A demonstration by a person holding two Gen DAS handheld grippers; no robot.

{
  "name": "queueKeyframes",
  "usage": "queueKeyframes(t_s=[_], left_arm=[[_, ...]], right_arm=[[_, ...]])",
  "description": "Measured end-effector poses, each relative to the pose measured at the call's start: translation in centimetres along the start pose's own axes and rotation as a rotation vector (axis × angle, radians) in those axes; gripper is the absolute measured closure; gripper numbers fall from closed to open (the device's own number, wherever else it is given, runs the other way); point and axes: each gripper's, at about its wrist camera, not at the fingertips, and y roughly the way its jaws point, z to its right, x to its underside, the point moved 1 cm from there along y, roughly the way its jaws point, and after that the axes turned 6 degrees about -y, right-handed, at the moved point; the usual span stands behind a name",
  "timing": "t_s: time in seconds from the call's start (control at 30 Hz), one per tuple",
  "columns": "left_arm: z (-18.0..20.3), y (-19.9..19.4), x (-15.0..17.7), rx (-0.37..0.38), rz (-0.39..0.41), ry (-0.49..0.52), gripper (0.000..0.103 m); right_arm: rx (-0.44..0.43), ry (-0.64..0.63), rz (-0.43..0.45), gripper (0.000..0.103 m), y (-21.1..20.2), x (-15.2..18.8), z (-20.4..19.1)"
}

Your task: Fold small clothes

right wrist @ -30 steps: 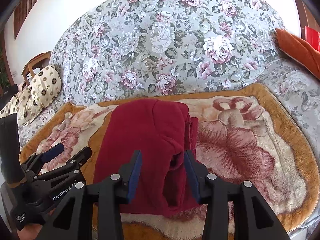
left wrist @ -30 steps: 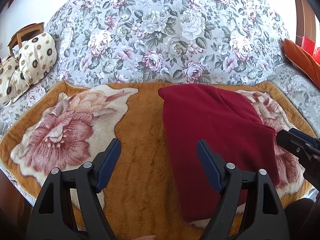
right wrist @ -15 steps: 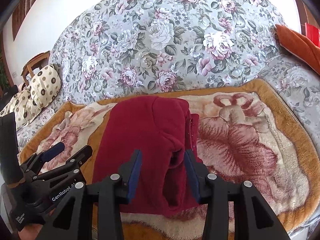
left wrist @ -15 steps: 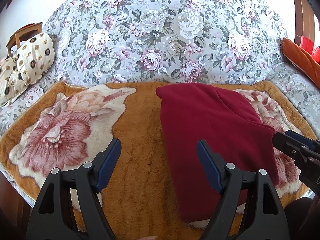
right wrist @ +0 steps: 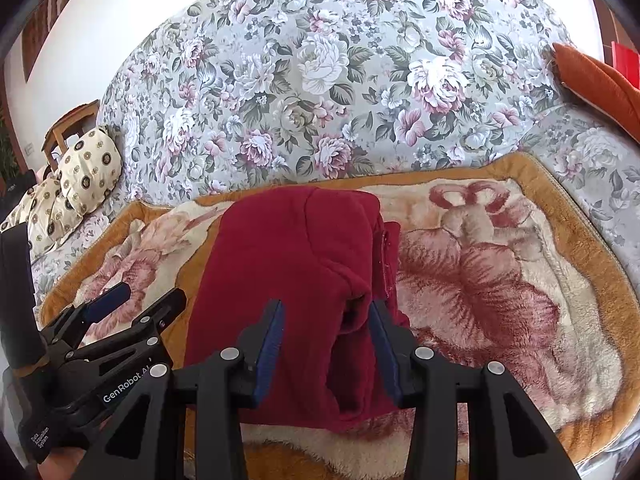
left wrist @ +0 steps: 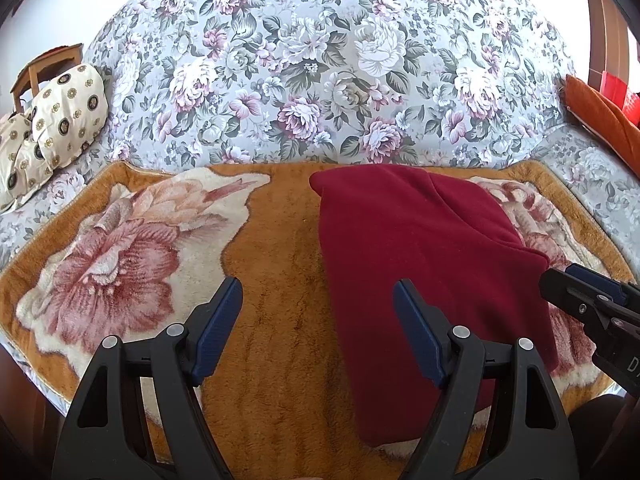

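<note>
A dark red fleece garment (left wrist: 420, 248) lies folded in a long strip on the plush orange rose blanket (left wrist: 280, 300); it also shows in the right wrist view (right wrist: 292, 280). My left gripper (left wrist: 318, 312) is open and empty, above the blanket at the garment's left edge. My right gripper (right wrist: 325, 330) is open, its jaws either side of the garment's near right fold without closing on it. Each gripper appears in the other's view, the right one (left wrist: 592, 300) and the left one (right wrist: 132, 308).
A floral sofa back (left wrist: 320, 80) rises behind the blanket. Cream patterned cushions (left wrist: 60, 120) lie at the far left by a wooden chair (left wrist: 40, 68). An orange cushion (right wrist: 600, 84) lies at the far right. The blanket's front edge (right wrist: 360, 448) is close below the grippers.
Both grippers have drifted slightly; the garment looks a little nearer and more central. Jaws and garment shape are unchanged.
</note>
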Motion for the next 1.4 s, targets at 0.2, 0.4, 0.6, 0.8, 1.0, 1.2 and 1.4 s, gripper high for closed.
queueKeyframes(t_s=[0.2, 0.4, 0.6, 0.8, 1.0, 1.2, 1.4], left_arm=[[0.2, 0.01, 0.08, 0.003, -0.004, 0.001, 0.025], [0.82, 0.3, 0.36, 0.01, -0.01, 0.007, 0.025], [0.52, 0.38, 0.31, 0.012, -0.012, -0.001, 0.025], [0.28, 0.37, 0.24, 0.011, -0.011, -0.004, 0.025], [0.33, 0.34, 0.23, 0.011, -0.009, -0.003, 0.025], [0.33, 0.31, 0.23, 0.01, -0.009, -0.005, 0.025], [0.27, 0.34, 0.25, 0.011, -0.009, -0.002, 0.025]], right_arm=[[0.003, -0.001, -0.003, 0.061, 0.04, 0.08, -0.13], [0.002, 0.0, -0.007, 0.061, 0.17, 0.05, 0.01], [0.001, -0.001, -0.013, 0.061, 0.31, 0.13, 0.18], [0.001, 0.0, -0.013, 0.061, 0.35, 0.15, 0.22], [0.001, 0.002, -0.013, 0.061, 0.4, 0.24, 0.29], [0.001, 0.004, -0.016, 0.061, 0.37, 0.19, 0.42], [0.001, 0.003, -0.015, 0.061, 0.29, 0.21, 0.38]])
